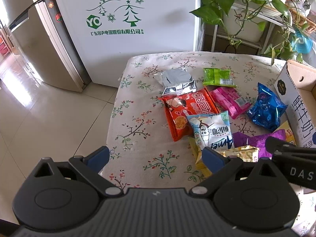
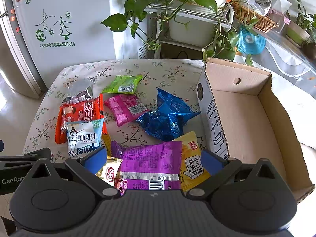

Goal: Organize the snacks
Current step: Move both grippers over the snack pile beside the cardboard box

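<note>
Left wrist view: the left tongs (image 1: 156, 155) are spread wide and hold nothing, hovering over bare floral cloth near the front edge of the surface (image 1: 138, 102). The snacks lie ahead and to the right – a white packet (image 1: 212, 132) printed "Amer…" overlaps an orange packet (image 1: 187, 110); silver (image 1: 177, 81), green (image 1: 218, 77), pink (image 1: 230, 100) and blue (image 1: 265, 108) packets sit further back. Right wrist view: the right tongs (image 2: 154, 159) are likewise fully open and empty, with a purple packet (image 2: 152, 162) directly between the fingers, its long axis running across the gap, so this hand looks nearer to a grasp. A yellow packet (image 2: 192, 164) reads "LITTLE WAFFLE". The cardboard box (image 2: 262, 116) – empty, along the right edge – is the likely destination.
</note>
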`<state>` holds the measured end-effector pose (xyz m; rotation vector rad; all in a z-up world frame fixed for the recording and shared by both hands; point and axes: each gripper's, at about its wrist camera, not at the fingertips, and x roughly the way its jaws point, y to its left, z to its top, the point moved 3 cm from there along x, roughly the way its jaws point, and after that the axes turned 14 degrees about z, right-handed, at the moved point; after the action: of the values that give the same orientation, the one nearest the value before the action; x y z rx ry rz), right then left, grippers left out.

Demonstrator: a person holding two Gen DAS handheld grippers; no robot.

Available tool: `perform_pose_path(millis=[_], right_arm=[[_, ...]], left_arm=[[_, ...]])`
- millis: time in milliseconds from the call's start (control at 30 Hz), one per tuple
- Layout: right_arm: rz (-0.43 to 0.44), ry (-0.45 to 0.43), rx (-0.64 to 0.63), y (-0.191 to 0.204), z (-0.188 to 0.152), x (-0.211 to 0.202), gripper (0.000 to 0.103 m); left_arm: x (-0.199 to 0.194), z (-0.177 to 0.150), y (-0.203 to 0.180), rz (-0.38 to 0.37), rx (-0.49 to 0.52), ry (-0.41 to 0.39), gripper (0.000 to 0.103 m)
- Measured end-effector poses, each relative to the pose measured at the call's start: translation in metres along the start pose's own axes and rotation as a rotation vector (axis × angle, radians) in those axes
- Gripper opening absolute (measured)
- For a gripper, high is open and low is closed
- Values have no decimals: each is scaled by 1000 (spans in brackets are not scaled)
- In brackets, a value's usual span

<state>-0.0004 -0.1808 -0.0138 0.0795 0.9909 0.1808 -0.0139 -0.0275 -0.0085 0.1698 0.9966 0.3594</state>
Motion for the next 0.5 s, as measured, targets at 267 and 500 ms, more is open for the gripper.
perform_pose_path(millis=[267, 500], right_arm=[[2, 1, -2, -1, 0, 0, 103], [4, 1, -4, -1, 0, 0, 103]], left_arm=[[0, 0, 0, 0, 0, 0, 98], [0, 0, -1, 1, 1, 0, 97]])
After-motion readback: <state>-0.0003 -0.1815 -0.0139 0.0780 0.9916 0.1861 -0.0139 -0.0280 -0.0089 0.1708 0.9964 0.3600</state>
